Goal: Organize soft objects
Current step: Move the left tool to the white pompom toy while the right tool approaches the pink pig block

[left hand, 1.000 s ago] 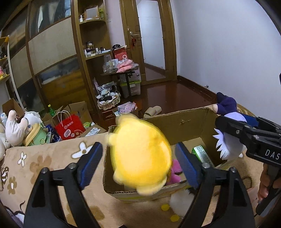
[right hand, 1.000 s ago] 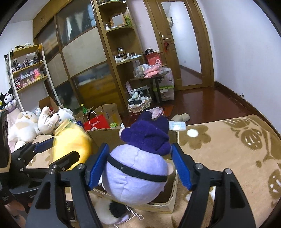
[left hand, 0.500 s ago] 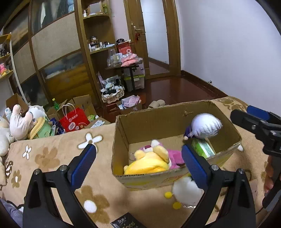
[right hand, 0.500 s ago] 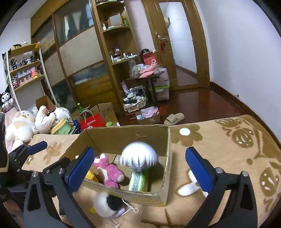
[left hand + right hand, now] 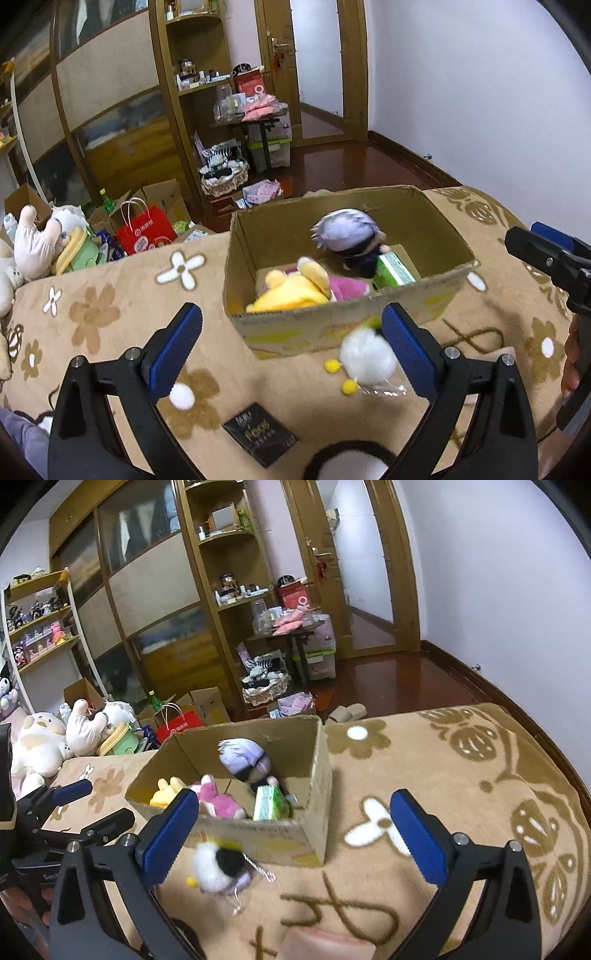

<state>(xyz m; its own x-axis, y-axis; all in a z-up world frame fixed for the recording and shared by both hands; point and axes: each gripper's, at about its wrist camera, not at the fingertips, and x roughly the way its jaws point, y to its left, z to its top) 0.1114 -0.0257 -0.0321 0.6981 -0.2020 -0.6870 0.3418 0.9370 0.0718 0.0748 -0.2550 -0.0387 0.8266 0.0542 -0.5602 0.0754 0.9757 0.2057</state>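
Note:
An open cardboard box (image 5: 424,295) (image 5: 314,771) stands on the flowered blanket. Inside lie a yellow plush (image 5: 291,291) (image 5: 164,794), a pink plush (image 5: 349,286) (image 5: 218,801), a white-haired doll (image 5: 347,232) (image 5: 245,757) and a green pack (image 5: 393,271) (image 5: 269,805). A small white plush keychain (image 5: 365,356) (image 5: 218,864) lies on the blanket in front of the box. My left gripper (image 5: 291,343) is open and empty, near side of the box. My right gripper (image 5: 291,829) is open and empty, above the box's front corner.
A black card packet (image 5: 260,437) lies on the blanket near the left gripper. Several large plush toys (image 5: 40,738) sit at the left edge. Beyond the bed are a red bag (image 5: 146,230), cartons, shelves and a wooden floor.
Both grippers let go of their plush toys, which dropped into the box. Both grippers then drew back and up from the box, jaws open wide.

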